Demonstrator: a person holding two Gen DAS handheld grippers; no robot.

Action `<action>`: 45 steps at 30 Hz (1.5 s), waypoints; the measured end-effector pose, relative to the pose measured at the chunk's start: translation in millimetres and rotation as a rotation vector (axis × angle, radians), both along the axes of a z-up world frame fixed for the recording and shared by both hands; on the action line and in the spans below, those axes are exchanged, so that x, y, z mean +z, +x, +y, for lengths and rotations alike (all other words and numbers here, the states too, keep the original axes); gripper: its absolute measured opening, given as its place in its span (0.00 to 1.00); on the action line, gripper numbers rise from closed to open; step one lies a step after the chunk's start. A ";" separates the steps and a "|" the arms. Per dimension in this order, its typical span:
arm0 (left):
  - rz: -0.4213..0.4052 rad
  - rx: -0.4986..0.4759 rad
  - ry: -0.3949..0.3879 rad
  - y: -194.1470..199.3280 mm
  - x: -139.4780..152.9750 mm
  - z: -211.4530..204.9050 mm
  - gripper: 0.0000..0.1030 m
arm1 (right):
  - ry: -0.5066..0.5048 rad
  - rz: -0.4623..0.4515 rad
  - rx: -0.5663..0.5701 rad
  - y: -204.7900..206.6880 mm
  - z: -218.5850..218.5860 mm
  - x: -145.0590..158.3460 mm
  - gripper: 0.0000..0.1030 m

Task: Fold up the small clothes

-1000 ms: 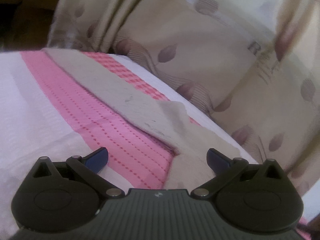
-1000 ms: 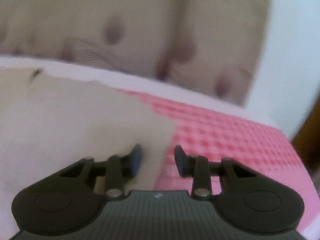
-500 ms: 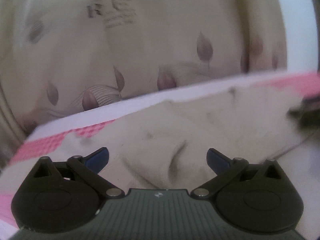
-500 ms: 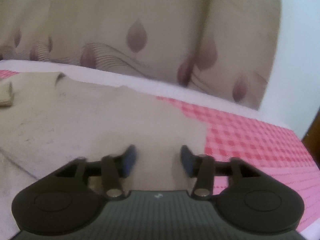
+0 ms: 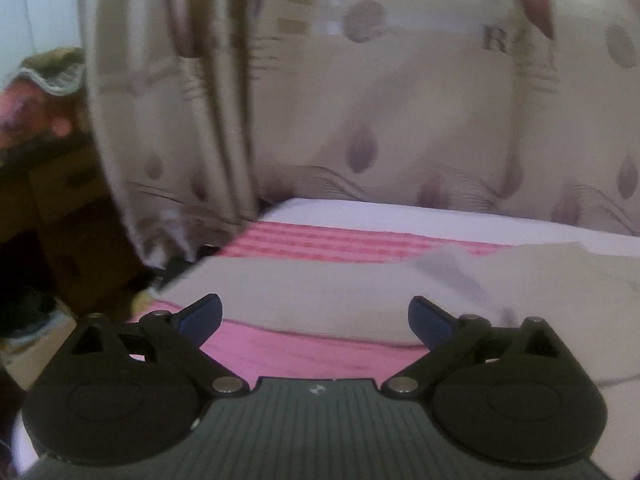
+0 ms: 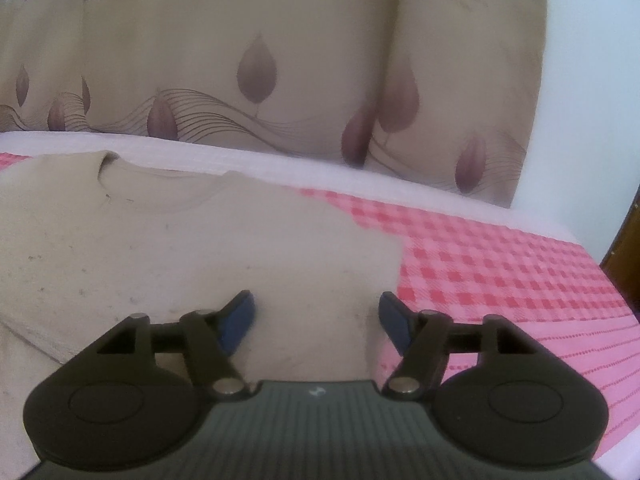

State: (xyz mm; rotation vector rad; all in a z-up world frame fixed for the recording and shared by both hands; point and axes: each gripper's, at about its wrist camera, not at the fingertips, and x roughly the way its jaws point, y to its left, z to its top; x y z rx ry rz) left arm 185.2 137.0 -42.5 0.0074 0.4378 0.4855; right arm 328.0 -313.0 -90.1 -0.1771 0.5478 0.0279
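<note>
Now our right gripper (image 6: 316, 314), fingers wider than a second ago and empty, hovers over the shirt (image 6: 192, 248) lying flat on the bed (image 6: 500, 264), while our left gripper (image 5: 316, 318) has swung away, wide open, ready to fold

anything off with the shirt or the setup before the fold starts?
Mostly fine. The beige shirt lies flat on the pink checked sheet, collar toward the curtain. It carries small dark specks across the chest, like lint or stains. Left gripper and right gripper are open and empty.
</note>
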 end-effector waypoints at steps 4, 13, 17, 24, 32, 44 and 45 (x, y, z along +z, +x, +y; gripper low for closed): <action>0.021 -0.084 -0.097 -18.9 2.0 32.3 0.96 | -0.016 -0.003 -0.011 -0.4 1.3 0.3 0.73; -0.067 0.040 -0.730 -24.8 -33.6 143.8 0.86 | -0.043 -0.009 -0.028 -1.3 2.0 1.4 0.81; -0.121 0.073 -0.866 -15.0 -45.3 187.1 0.71 | -0.047 -0.010 -0.030 -1.1 2.9 1.3 0.82; -0.205 0.152 -1.016 18.9 -50.1 244.0 0.72 | -0.071 -0.019 -0.034 -2.2 6.4 0.7 0.82; -0.157 0.258 -0.908 53.2 -46.5 257.0 0.03 | -0.093 -0.025 -0.034 -2.2 8.4 1.1 0.83; -0.213 -0.394 -0.641 78.2 106.3 21.1 0.03 | 0.010 -0.010 -0.024 -1.2 -4.7 4.1 0.85; -0.189 -0.448 -0.630 81.3 108.7 -2.5 0.03 | 0.021 -0.011 -0.021 -1.5 -6.0 4.5 0.87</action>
